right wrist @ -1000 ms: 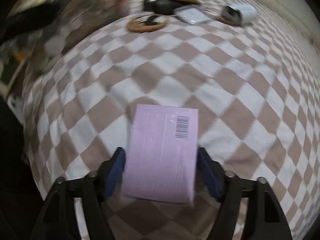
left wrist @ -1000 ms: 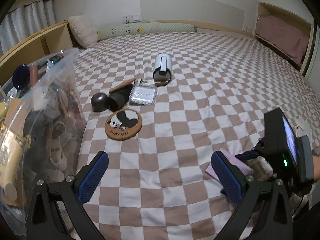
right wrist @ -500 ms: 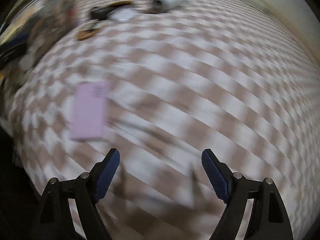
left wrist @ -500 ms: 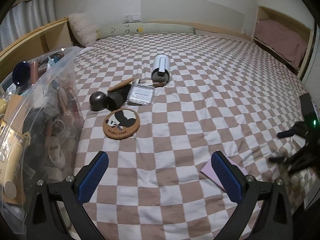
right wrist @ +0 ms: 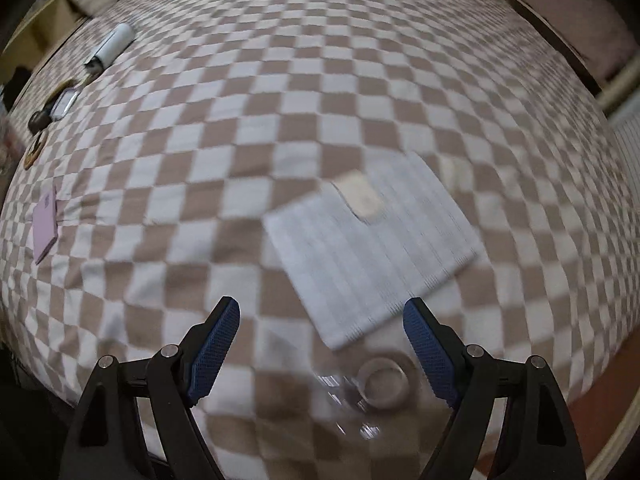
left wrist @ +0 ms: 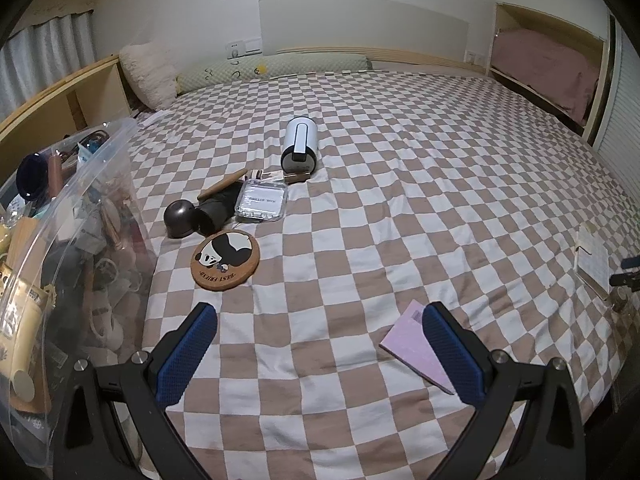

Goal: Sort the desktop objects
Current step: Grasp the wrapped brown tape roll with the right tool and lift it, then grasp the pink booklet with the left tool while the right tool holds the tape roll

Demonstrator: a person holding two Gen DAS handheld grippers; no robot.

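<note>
The right gripper [right wrist: 320, 344] hangs wide open and empty over a striped notepad [right wrist: 372, 248], just ahead of its fingers; judged next: descend, straddle, close.

The left gripper [left wrist: 320, 356] is open too.

A big bed with a brown-and-white checked cover [left wrist: 400, 200] holds a round wooden panda coaster [left wrist: 225, 260], with a dark round cap [left wrist: 180, 219], clear flat plastic box [left wrist: 262, 201] and white tube-shaped bottle [left wrist: 300, 145] behind it, and a flat pale purple box [left wrist: 416, 344] well to its right.

"BEST FRIEND" on the panda coaster [left wrist: 225, 259], barcode on the pink box [left wrist: 416, 344]
</note>
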